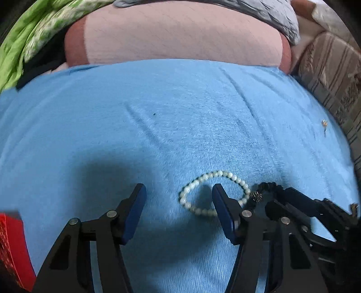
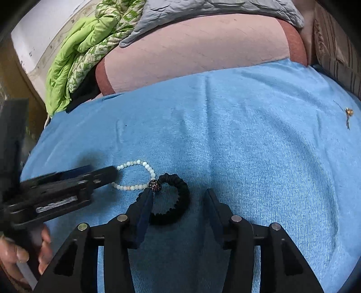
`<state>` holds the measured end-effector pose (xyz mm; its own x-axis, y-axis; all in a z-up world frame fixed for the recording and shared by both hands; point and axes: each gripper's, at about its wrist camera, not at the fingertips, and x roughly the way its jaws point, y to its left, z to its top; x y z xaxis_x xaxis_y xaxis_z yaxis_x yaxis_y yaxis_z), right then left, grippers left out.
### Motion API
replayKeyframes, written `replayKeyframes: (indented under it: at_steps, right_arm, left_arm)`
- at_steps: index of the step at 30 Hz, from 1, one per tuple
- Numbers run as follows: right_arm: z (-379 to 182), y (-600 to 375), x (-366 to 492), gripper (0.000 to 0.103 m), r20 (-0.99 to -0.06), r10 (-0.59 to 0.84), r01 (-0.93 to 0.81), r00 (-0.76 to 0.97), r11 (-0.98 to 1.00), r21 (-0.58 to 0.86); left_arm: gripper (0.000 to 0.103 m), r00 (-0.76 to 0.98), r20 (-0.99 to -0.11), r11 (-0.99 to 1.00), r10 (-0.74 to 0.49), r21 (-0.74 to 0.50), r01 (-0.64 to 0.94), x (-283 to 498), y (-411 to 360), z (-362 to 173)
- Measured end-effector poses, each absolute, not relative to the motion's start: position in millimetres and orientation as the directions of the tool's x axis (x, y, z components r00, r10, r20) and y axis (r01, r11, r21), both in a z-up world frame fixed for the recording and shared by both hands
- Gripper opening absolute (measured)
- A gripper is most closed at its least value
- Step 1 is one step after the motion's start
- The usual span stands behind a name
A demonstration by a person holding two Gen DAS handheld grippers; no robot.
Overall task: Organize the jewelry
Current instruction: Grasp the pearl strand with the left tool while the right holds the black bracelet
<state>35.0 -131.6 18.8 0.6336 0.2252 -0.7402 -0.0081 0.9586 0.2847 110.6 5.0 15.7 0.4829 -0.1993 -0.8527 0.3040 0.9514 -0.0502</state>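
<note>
A white pearl bracelet [image 1: 216,174] [image 2: 135,162] lies on the blue cloth [image 1: 180,112] [image 2: 248,135], joined by a dark sparkly bead [image 2: 154,186] to a black braided bracelet [image 2: 183,191] [image 1: 268,186]. My left gripper [image 1: 179,191] [image 2: 112,173] is open, with its right fingertip inside the pearl loop and nothing pressed between the pads. My right gripper [image 2: 179,192] [image 1: 293,202] is open too. The black bracelet lies flat between its fingers, close to the left one and not gripped.
A small gold piece of jewelry [image 1: 324,123] [image 2: 348,111] lies at the cloth's far right. A red box [image 1: 11,243] shows at the lower left. Behind the cloth are a pink pillow [image 1: 180,33], green fabric [image 2: 74,56] and a grey quilt [image 2: 203,6]. A hand [image 2: 22,254] holds the left gripper.
</note>
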Motion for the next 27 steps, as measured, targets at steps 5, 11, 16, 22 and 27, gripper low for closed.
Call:
replayKeyframes:
  at_steps: [5,11,16,22,27]
  right_arm:
    - [15,-130,40,0.014,-0.745,0.231,-0.023,0.626,0.960,0.278]
    - [22,-130,35,0.010,-0.724,0.252,-0.036,0.642,0.953,0.300]
    - [39,-124,19,0.010,-0.710,0.258,-0.039,0.655,0.950,0.309]
    - [69,-111,-14,0.010,-0.686,0.261,-0.059,0.679,0.951,0.303]
    - [91,-88,-42,0.010,-0.678,0.280,-0.110,0.680,0.953,0.284]
  left_arm:
    - [0.016,0.501,-0.846,0.941,-0.182,-0.002,0.339,108,-12,14]
    - [0.005,0.458,-0.854,0.932,-0.247,-0.081,0.352,95,-8,27]
    - [0.005,0.475,-0.836,0.932,-0.274,-0.109,0.346,65,6,53]
    - [0.005,0.527,-0.794,0.931,-0.303,-0.128,0.342,17,34,99]
    - [0.006,0.569,-0.763,0.942,-0.306,-0.155,0.299,-21,76,133]
